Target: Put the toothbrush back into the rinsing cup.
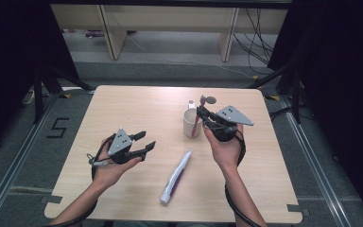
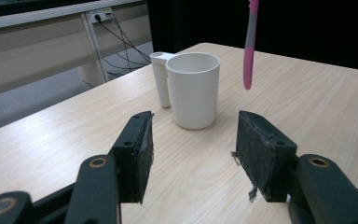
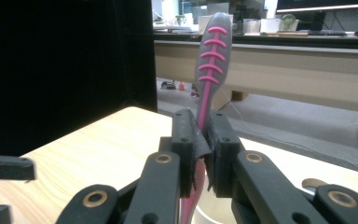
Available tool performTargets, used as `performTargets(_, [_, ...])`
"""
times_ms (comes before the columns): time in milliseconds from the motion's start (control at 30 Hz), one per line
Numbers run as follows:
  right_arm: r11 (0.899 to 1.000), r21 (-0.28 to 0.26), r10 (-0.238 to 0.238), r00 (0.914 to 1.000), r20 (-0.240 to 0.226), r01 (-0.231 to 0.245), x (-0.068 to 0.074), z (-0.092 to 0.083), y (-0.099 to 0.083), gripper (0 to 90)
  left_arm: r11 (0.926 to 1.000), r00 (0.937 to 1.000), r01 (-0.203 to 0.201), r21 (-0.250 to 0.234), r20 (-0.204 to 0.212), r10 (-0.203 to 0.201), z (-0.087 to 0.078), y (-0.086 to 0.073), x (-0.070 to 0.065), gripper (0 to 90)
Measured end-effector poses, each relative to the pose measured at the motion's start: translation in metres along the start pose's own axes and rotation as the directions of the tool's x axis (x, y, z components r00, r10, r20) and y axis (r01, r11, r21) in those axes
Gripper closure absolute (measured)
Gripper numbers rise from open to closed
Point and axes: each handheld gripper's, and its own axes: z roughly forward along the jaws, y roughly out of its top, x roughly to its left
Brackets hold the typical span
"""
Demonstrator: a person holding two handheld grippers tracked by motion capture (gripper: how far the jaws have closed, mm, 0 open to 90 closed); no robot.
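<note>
A slim pink-and-grey plastic toothbrush [image 3: 209, 70], its grey handle end ribbed with raised pink bars, stands upright just above the plain white plastic cup with a side handle [image 1: 192, 123], clamped between the closed black pads of the right gripper [image 1: 202, 113]. The left gripper [image 2: 193, 154] is empty, its worn foam-faced jaws spread. A white-and-purple tube [image 1: 175, 178] lies on the pale wood-grain table [image 1: 123, 104], which stands on grey carpet between black curtains.
</note>
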Motion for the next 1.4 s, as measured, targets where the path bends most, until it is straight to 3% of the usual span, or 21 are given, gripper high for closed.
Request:
performTargets(133, [1.000, 0.009, 0.018, 0.9996, 0.024, -0.018, -0.002, 0.001, 0.002, 83.4, 0.9993, 0.9990, 0.037, -0.011, -0.027, -0.037, -0.007, -0.014, 0.005, 45.6])
performTargets(167, [1.000, -0.007, -0.007, 0.9998, 0.019, 0.007, -0.004, 0.003, 0.002, 83.4, 0.9987, 0.9983, 0.047, -0.017, -0.034, -0.048, -0.008, -0.018, 0.005, 45.6])
performTargets(200, [1.000, 0.004, -0.002, 0.9998, 0.020, 0.002, -0.004, 0.003, 0.004, 83.4, 0.9982, 0.9974, 0.056, -0.020, -0.044, -0.057, -0.010, -0.022, 0.007, 45.6])
performTargets(367, [1.000, -0.005, -0.005, 0.9993, 0.036, 0.005, -0.008, 0.006, 0.009, 83.4, 0.9962, 0.9937, 0.065, -0.058, -0.088, -0.070, -0.012, -0.034, 0.012, 45.1])
performTargets(433, [1.000, -0.006, -0.008, 0.9993, 0.036, 0.009, -0.010, 0.007, 0.011, 83.4, 0.9951, 0.9903, 0.085, -0.052, -0.106, -0.090, -0.013, -0.038, 0.012, 45.0])
performTargets(500, [1.000, -0.007, -0.016, 0.9990, 0.041, 0.016, -0.012, 0.008, 0.013, 83.4, 0.9958, 0.9902, 0.072, -0.057, -0.115, -0.078, -0.012, -0.042, 0.013, 44.9])
performTargets(533, [0.999, -0.017, -0.040, 0.9981, 0.048, 0.041, -0.013, 0.008, 0.015, 83.4, 0.9953, 0.9881, 0.084, -0.049, -0.125, -0.089, -0.013, -0.044, 0.013, 44.9])
performTargets(633, [0.999, -0.020, -0.032, 0.9982, 0.051, 0.033, -0.014, 0.009, 0.018, 83.4, 0.9950, 0.9864, 0.087, -0.051, -0.136, -0.093, -0.012, -0.049, 0.014, 44.7])
performTargets(667, [1.000, -0.019, -0.019, 0.9989, 0.042, 0.020, -0.014, 0.010, 0.019, 83.4, 0.9949, 0.9862, 0.087, -0.051, -0.137, -0.093, -0.013, -0.050, 0.014, 44.7])
performTargets(700, [0.999, -0.021, -0.042, 0.9977, 0.054, 0.043, -0.016, 0.010, 0.020, 83.4, 0.9947, 0.9877, 0.077, -0.068, -0.131, -0.086, -0.011, -0.051, 0.015, 44.6])
performTargets(767, [0.999, -0.023, -0.021, 0.9986, 0.049, 0.022, -0.015, 0.012, 0.022, 83.4, 0.9945, 0.9850, 0.085, -0.063, -0.145, -0.093, -0.012, -0.054, 0.014, 44.2])
performTargets(867, [0.999, -0.021, -0.040, 0.9976, 0.056, 0.041, -0.017, 0.016, 0.025, 83.4, 0.9941, 0.9847, 0.081, -0.072, -0.149, -0.091, -0.013, -0.056, 0.015, 44.1])
performTargets(900, [0.997, -0.034, -0.065, 0.9959, 0.062, 0.068, -0.018, 0.017, 0.026, 83.4, 0.9939, 0.9847, 0.080, -0.076, -0.149, -0.091, -0.013, -0.057, 0.015, 44.1])
performTargets(933, [0.999, -0.022, -0.034, 0.9981, 0.052, 0.035, -0.017, 0.018, 0.027, 83.4, 0.9938, 0.9847, 0.079, -0.078, -0.149, -0.090, -0.013, -0.057, 0.015, 44.1])
performTargets(1100, [0.998, -0.030, -0.057, 0.9966, 0.060, 0.059, -0.017, 0.025, 0.031, 83.4, 0.9932, 0.9850, 0.078, -0.086, -0.147, -0.090, -0.011, -0.061, 0.015, 43.4])
performTargets(1133, [0.999, -0.023, -0.029, 0.9978, 0.060, 0.031, -0.015, 0.026, 0.032, 83.4, 0.9937, 0.9850, 0.078, -0.081, -0.148, -0.089, -0.011, -0.061, 0.015, 43.3])
performTargets(1300, [0.998, -0.034, -0.050, 0.9964, 0.068, 0.052, -0.017, 0.031, 0.037, 83.4, 0.9925, 0.9870, 0.071, -0.099, -0.137, -0.084, -0.008, -0.064, 0.015, 43.1])
performTargets(1333, [0.999, -0.029, -0.036, 0.9969, 0.070, 0.038, -0.016, 0.032, 0.038, 83.4, 0.9938, 0.9851, 0.075, -0.081, -0.149, -0.087, -0.009, -0.063, 0.014, 43.1])
performTargets(1400, [0.998, -0.037, -0.057, 0.9953, 0.078, 0.060, -0.018, 0.034, 0.040, 83.4, 0.9937, 0.9851, 0.077, -0.082, -0.147, -0.088, -0.009, -0.064, 0.014, 43.1])
